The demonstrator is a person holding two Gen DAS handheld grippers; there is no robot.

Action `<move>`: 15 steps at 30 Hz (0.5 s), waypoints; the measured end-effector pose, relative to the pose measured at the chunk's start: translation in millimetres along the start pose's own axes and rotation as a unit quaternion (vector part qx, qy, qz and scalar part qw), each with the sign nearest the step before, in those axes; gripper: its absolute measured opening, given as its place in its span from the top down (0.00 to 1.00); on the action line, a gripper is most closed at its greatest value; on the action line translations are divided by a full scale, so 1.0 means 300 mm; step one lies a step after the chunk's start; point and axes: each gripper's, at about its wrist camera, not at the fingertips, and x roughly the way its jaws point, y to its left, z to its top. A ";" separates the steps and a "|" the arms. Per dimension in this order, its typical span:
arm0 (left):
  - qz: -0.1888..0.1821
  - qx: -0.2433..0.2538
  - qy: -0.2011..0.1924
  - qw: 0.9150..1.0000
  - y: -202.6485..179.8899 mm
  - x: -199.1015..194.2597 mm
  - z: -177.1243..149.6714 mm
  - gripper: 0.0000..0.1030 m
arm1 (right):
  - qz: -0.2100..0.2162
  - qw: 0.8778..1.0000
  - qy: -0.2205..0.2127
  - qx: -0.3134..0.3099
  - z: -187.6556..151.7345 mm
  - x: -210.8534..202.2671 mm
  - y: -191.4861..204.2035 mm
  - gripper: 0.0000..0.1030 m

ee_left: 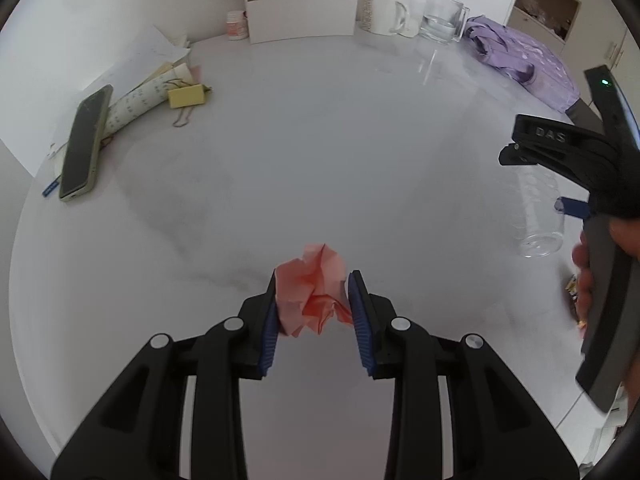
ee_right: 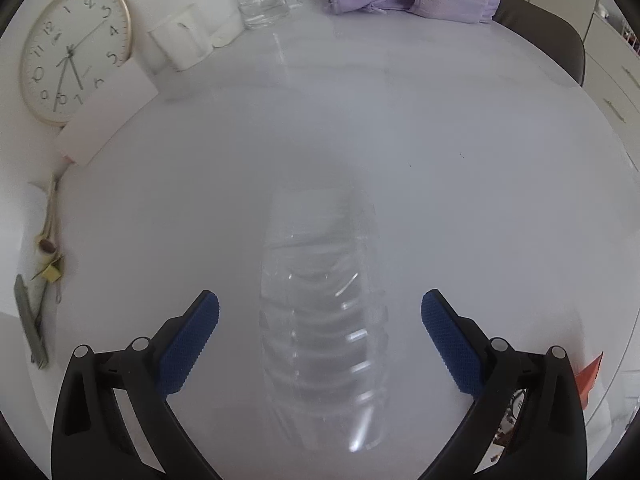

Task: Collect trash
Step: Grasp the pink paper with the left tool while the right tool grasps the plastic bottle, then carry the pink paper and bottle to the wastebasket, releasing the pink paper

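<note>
We saw a broad white table (ee_left: 320, 128) with a smooth, faintly glossy top, and we placed everything else against it. At its far edge a round cream-rimmed wall clock (ee_right: 74, 54) leaned behind a white card (ee_left: 302, 18), with a white ceramic mug (ee_left: 380, 12) and a clear glass mug (ee_left: 442, 18) holding a little water beside them. A soft lilac fabric bag (ee_left: 524, 62) lay crumpled at the table's far right, and a dark phone in a pale green case (ee_left: 84, 144) rested on loose papers at its left edge, near a yellow sticky-note pad (ee_left: 186, 96).

A clear ribbed plastic bottle (ee_right: 324, 312) lay on its side on the table's near right part. Our right gripper (ee_right: 320, 332) hung above it with its blue textured pads (ee_right: 190, 344) spread wide on either side of the bottle's ridged body, well apart from it and gripping nothing.

Our left gripper (ee_left: 312, 308) was over the table's near middle, its jaws narrowed onto a crumpled pink paper ball (ee_left: 314, 290). The ribbed blue pads (ee_left: 360, 320) pressed both sides of the creased, angular wad, which stood out beyond the fingertips, and whether it had left the tabletop we could not tell.
</note>
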 end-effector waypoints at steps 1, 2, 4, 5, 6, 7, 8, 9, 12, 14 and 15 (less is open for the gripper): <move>0.001 0.004 -0.001 1.000 0.003 0.001 -0.002 0.69 | -0.009 1.000 0.000 -0.003 0.002 0.011 0.005 0.02; 0.001 0.005 -0.003 1.000 0.006 0.000 -0.002 0.69 | -0.013 1.000 0.000 -0.007 0.000 0.017 0.006 0.02; -0.007 0.002 -0.005 1.000 0.017 -0.002 -0.002 0.69 | -0.019 1.000 0.001 -0.024 -0.006 0.026 0.017 0.06; -0.009 0.002 -0.006 1.000 0.019 -0.002 -0.001 0.69 | -0.018 0.999 0.001 -0.033 -0.011 0.027 0.020 0.23; -0.010 0.002 -0.008 1.000 0.020 -0.002 -0.002 0.69 | -0.015 0.999 0.005 -0.038 -0.016 0.027 0.016 0.35; -0.010 0.003 -0.009 1.000 0.016 -0.001 0.002 0.69 | -0.010 0.999 0.012 -0.041 -0.019 0.030 0.012 0.39; -0.013 0.008 -0.011 1.000 0.011 -0.004 0.002 0.69 | -0.006 0.999 0.013 -0.042 -0.023 0.027 0.008 0.39; -0.017 0.012 -0.012 1.000 0.007 -0.006 0.001 0.69 | -0.002 0.999 0.014 -0.046 -0.031 0.019 0.001 0.39; -0.025 0.025 -0.014 0.999 -0.008 -0.029 -0.007 0.69 | 0.008 0.999 0.013 -0.048 -0.058 -0.021 -0.019 0.39; -0.033 0.042 -0.017 0.998 -0.029 -0.056 -0.017 0.69 | 0.015 0.999 0.010 -0.048 -0.090 -0.069 -0.039 0.39; -0.036 0.050 -0.019 0.998 -0.040 -0.070 -0.023 0.69 | 0.020 0.999 0.009 -0.046 -0.111 -0.099 -0.056 0.39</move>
